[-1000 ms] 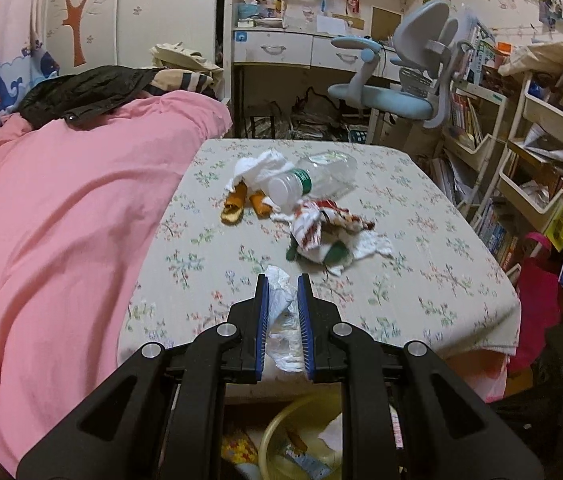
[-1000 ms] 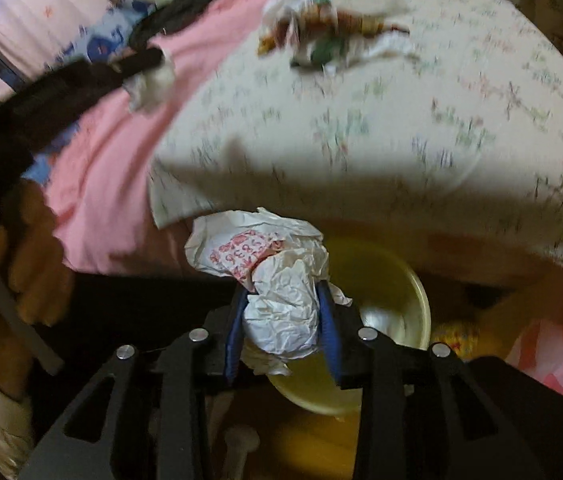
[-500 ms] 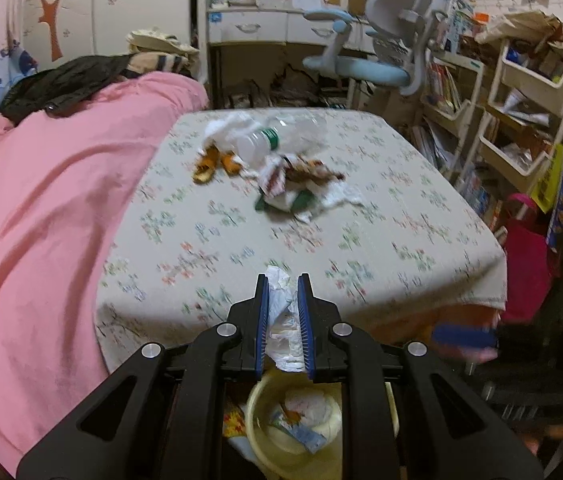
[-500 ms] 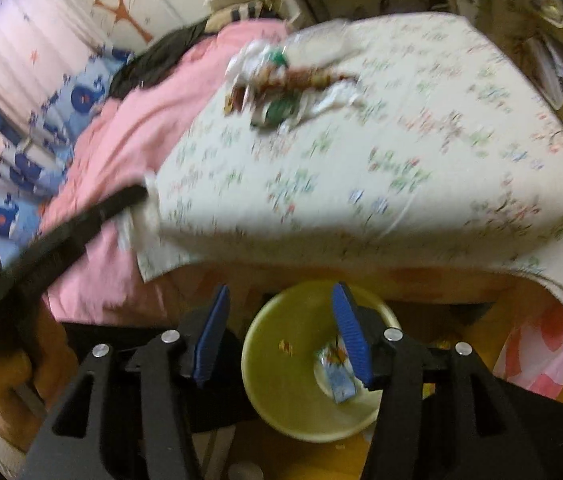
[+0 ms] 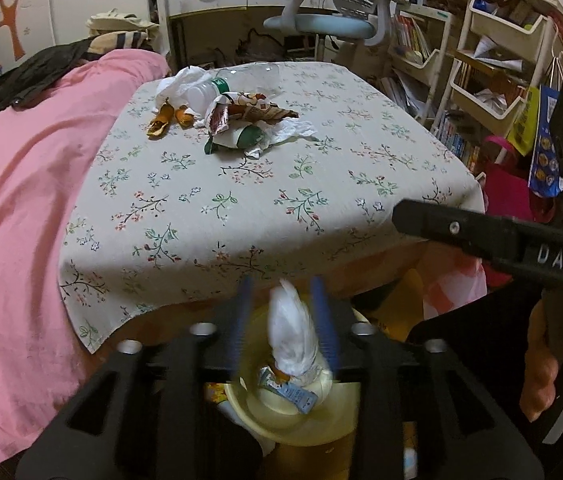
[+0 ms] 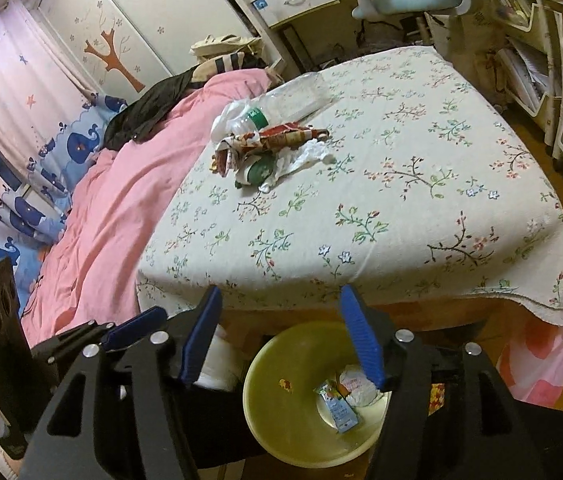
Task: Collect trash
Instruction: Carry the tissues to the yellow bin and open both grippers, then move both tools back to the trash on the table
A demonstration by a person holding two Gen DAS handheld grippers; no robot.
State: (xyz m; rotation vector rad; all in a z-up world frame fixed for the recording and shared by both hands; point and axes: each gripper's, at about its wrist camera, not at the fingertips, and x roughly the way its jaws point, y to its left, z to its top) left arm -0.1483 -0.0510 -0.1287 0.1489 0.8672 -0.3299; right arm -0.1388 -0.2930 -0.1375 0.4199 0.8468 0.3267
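Dropping upright between the spread left hand-held gripper (image 5: 284, 322), white tissue (image 5: 292, 332), yellow bin (image 6: 281, 412) below, right hand-held gripper (image 6: 295, 338) open

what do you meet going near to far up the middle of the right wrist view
yellow bin below the hand-held gripper → near edge of the floral tablecloth → pile of wrappers → clear plastic bottle → blue desk chair

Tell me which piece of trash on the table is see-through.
The plastic bottle with the green cap, lying on its side; the wrappers and tissues around it are opaque.
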